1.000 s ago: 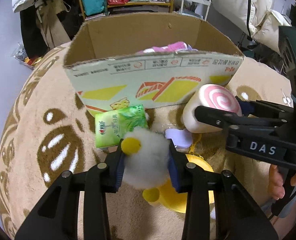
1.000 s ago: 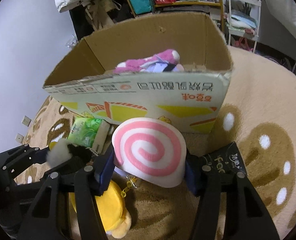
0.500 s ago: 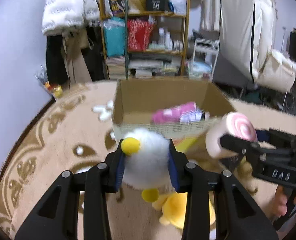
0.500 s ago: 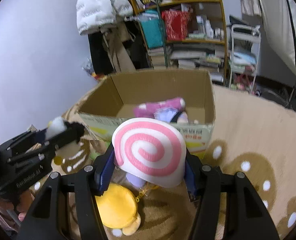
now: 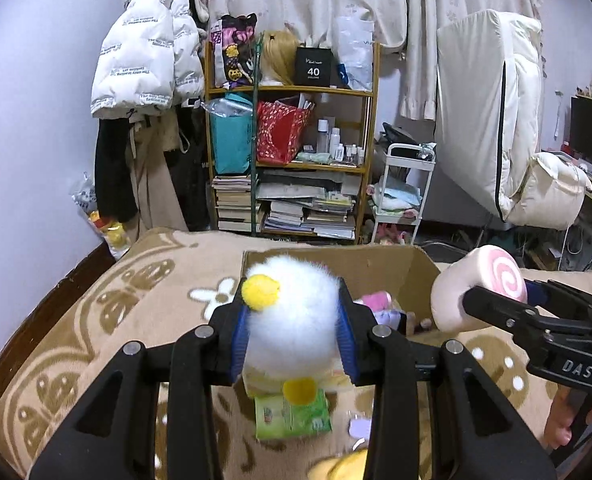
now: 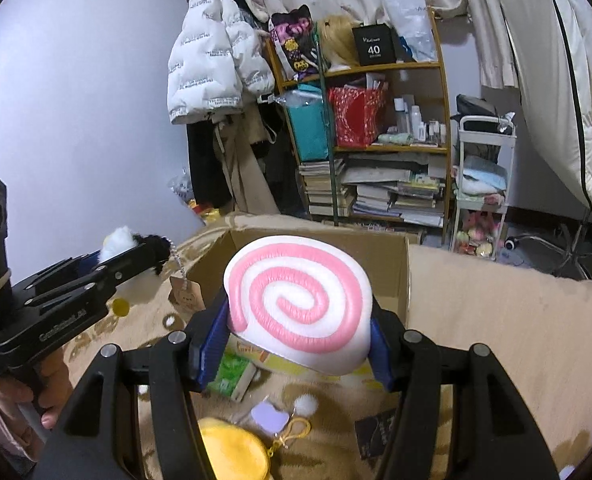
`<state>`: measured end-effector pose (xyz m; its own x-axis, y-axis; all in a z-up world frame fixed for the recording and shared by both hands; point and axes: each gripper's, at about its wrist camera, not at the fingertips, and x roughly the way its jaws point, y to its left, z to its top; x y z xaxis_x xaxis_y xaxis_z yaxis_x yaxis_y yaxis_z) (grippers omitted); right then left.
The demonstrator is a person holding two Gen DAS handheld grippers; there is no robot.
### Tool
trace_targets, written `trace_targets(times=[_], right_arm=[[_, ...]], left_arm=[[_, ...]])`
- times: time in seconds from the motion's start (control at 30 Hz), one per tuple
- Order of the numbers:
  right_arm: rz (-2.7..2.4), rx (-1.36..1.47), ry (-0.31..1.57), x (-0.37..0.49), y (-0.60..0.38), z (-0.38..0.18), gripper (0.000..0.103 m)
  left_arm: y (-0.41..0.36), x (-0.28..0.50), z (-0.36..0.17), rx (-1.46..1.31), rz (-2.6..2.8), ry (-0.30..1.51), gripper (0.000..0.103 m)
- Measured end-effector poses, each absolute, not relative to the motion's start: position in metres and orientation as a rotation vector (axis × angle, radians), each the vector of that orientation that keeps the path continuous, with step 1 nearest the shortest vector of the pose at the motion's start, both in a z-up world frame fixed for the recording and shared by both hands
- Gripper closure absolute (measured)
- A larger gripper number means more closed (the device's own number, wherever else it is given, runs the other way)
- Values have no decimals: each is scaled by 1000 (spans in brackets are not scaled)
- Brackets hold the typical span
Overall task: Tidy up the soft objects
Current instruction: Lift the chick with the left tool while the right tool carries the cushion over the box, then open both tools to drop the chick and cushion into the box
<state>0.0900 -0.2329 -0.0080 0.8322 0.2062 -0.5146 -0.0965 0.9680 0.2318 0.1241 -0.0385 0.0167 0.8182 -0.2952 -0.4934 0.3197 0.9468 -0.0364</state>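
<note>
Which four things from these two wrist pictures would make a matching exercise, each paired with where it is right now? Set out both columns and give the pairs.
Things
1. white fluffy toy
2. pink swirl roll
3. green packet
4. pink plush

Places
A. inside the cardboard box
B. lying on the blanket in front of the box
C. clamped in the right tongs
D. clamped in the left tongs

Pairs: 1-D, 2-C, 3-B, 4-A
</note>
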Motion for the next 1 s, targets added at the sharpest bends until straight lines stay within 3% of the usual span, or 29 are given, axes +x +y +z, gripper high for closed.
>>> trace_targets(times=[0.3,1.0], right_arm=[[157,167,517,119,-235,-8,40],[139,262,637,158,-258,-56,36]], left_arm=[[-46,148,20,40,-308,472,67],[-59,178,-19,42,-354,604,67]])
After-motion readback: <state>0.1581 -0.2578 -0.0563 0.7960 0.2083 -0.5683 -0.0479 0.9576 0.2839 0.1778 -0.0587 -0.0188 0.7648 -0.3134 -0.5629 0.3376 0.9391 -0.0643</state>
